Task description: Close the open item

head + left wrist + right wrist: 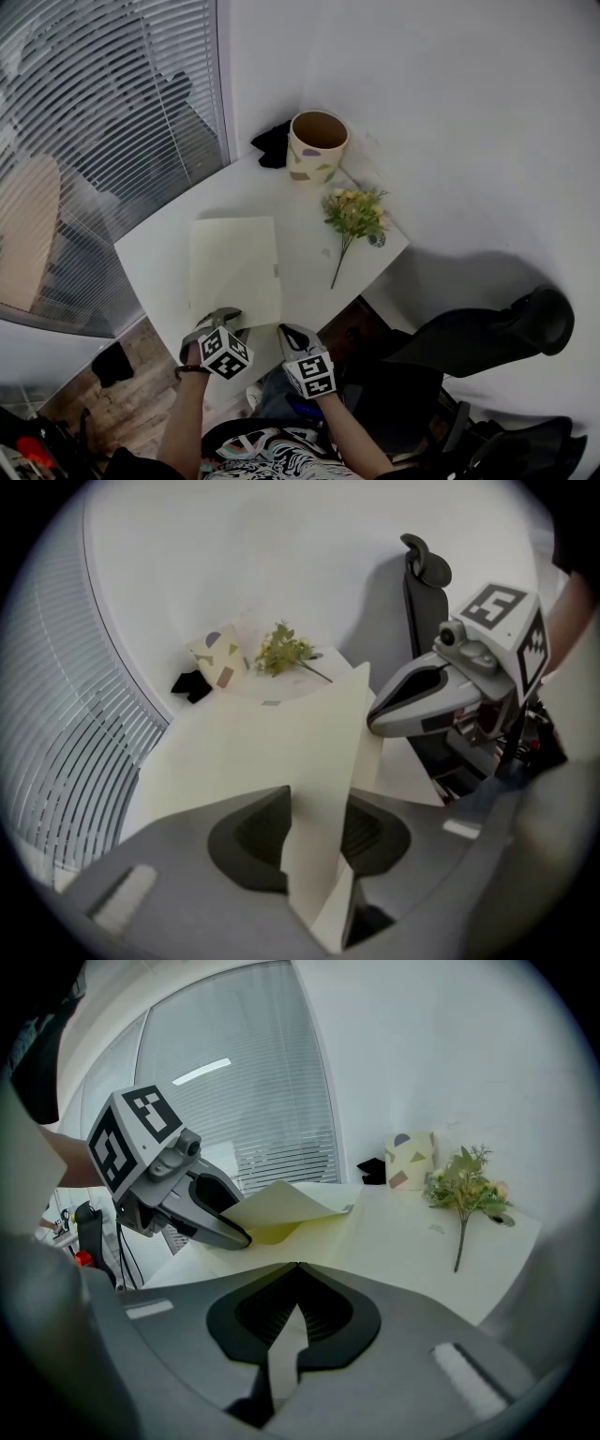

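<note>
1. Left gripper [223, 319] jaws are seen apart, with the folder's cover [277, 1202] loosely between them, raised off the page beneath.
2. The folder [234, 267] is laid on the white table [159, 253]; closing is judged unfinished, as the cover is not yet flat.
3. The right gripper [289, 330] is seen empty, jaws together, just beside the folder.

White table [159, 258] bears pale folder [234, 267], patterned cup [317, 145], flower sprig [354, 214], black cloth [274, 145].

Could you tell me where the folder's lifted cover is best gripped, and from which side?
Likely its near edge, approached from the person's side: there the cover stands lifted off the lower sheet, thin enough to fit the jaws of the left hand-held gripper.
</note>
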